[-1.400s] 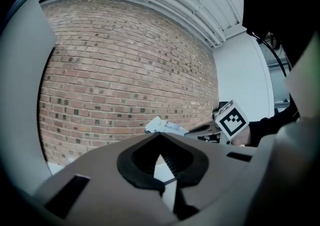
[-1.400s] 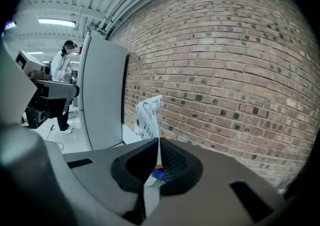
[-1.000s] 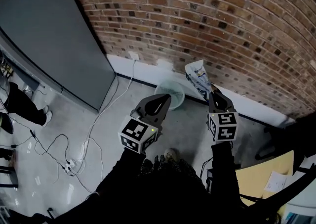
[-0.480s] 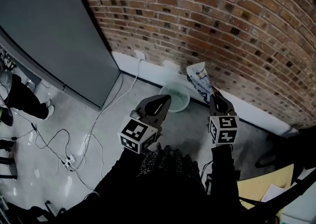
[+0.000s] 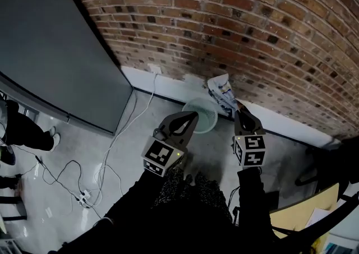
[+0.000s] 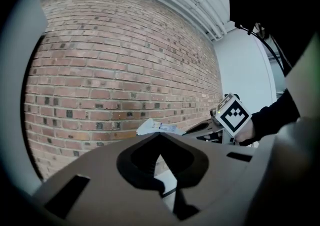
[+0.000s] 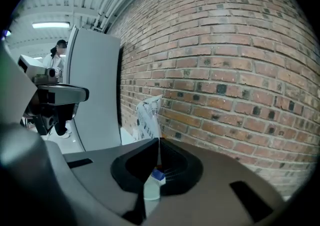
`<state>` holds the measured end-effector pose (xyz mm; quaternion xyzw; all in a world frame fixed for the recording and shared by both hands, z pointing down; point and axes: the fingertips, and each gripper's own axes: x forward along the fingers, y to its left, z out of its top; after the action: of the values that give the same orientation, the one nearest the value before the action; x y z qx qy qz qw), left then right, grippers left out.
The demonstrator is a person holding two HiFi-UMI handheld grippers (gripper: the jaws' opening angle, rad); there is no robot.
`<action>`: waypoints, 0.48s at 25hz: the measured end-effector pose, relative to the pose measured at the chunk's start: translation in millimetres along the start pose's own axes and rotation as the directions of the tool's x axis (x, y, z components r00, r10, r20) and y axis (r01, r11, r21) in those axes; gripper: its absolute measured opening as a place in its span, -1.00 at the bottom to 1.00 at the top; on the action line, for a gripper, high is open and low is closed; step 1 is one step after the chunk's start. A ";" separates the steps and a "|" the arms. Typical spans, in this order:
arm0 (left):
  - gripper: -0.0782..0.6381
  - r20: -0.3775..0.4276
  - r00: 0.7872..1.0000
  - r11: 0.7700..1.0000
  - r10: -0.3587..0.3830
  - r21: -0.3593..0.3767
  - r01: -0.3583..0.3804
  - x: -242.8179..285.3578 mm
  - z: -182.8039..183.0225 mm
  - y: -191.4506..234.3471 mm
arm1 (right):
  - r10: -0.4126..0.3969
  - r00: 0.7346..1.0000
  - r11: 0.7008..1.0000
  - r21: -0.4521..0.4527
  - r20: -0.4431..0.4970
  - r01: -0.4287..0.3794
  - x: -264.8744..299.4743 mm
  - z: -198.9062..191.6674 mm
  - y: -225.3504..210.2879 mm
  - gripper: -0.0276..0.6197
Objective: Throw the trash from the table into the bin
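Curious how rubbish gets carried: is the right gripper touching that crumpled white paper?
Touching. In the right gripper view, the right gripper is shut on the crumpled paper, which sticks up from its tips.

I wear black sleeves [image 5: 134, 205] that reach the wrists, and a dark, speckled knit top [image 5: 180, 190] shows between them. My left gripper [image 5: 193, 116] and my right gripper [image 5: 241, 108] look alike. Each is a smooth grey-brown shell that tapers to a pointed beak, with a dark hollow [image 6: 142, 162] sunk behind the tips and a narrow slot [image 6: 67, 195] cut in each flank. At the back of each sits a cube [image 5: 162, 157] with white edges, bold black-and-white square markers and a tiny green light at one corner.
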<state>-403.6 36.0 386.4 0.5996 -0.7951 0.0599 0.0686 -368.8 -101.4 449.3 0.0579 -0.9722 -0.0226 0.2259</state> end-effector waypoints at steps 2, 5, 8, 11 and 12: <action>-0.76 0.008 1.000 1.000 -0.021 0.002 0.021 7.1 -7.1 15.2 | -0.003 1.000 1.000 -0.002 0.009 0.003 14.7 0.0 3.9 -0.88; -0.76 -0.005 0.999 0.999 -0.034 -0.006 0.034 17.2 -21.3 39.6 | -0.003 1.000 1.000 -0.008 0.006 0.003 39.3 -5.2 10.2 -0.88; -0.76 -0.023 0.998 0.998 -0.056 0.019 0.056 28.8 -36.1 61.8 | 0.003 1.000 1.000 -0.002 -0.019 -0.003 65.3 -14.4 17.5 -0.88; -0.76 -0.044 0.996 0.997 -0.078 0.008 0.079 39.6 -54.1 78.9 | 0.022 0.999 1.000 -0.015 -0.043 -0.022 89.0 -24.3 27.8 -0.88; -0.76 -0.049 0.995 0.996 -0.085 0.009 0.086 43.1 -60.0 83.5 | 0.024 0.998 0.999 -0.019 -0.051 -0.025 96.9 -27.9 30.3 -0.88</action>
<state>-493.4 28.8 452.1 0.6317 -0.7665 0.0759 0.0873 -446.0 -83.7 518.8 0.0442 -0.9665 -0.0279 0.2514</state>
